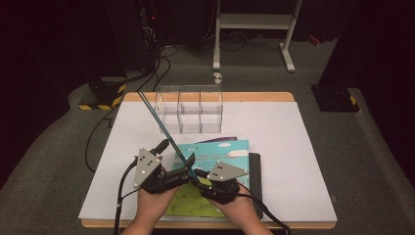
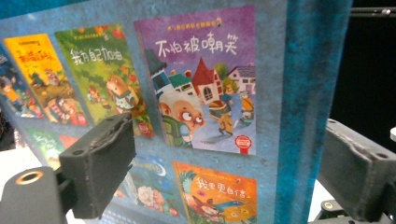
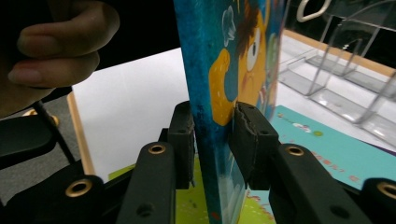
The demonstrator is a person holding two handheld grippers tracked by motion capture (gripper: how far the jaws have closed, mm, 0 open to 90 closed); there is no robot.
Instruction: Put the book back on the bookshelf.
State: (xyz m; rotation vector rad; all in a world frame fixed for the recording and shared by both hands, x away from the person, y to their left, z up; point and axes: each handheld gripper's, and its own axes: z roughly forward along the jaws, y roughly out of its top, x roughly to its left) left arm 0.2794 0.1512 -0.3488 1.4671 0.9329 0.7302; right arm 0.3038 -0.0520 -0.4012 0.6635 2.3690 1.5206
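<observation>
Dark room, grey carpet, white-topped desk point(image 1: 274, 147). Right claw point(image 3: 212, 140) is clenched on the lower edge of a thin blue picture book point(image 3: 219, 70), which stands nearly upright and tilts toward the clear divider rack point(image 1: 188, 110). Left claw point(image 2: 224, 172) sits spread wide around the book's back cover, pads apparently not touching it. Risk: a one-edge pinch lets a tall, floppy book pivot or slip, dropping onto the teal book point(image 1: 230, 152) flat below, or its top corner snagging a rack wall.
</observation>
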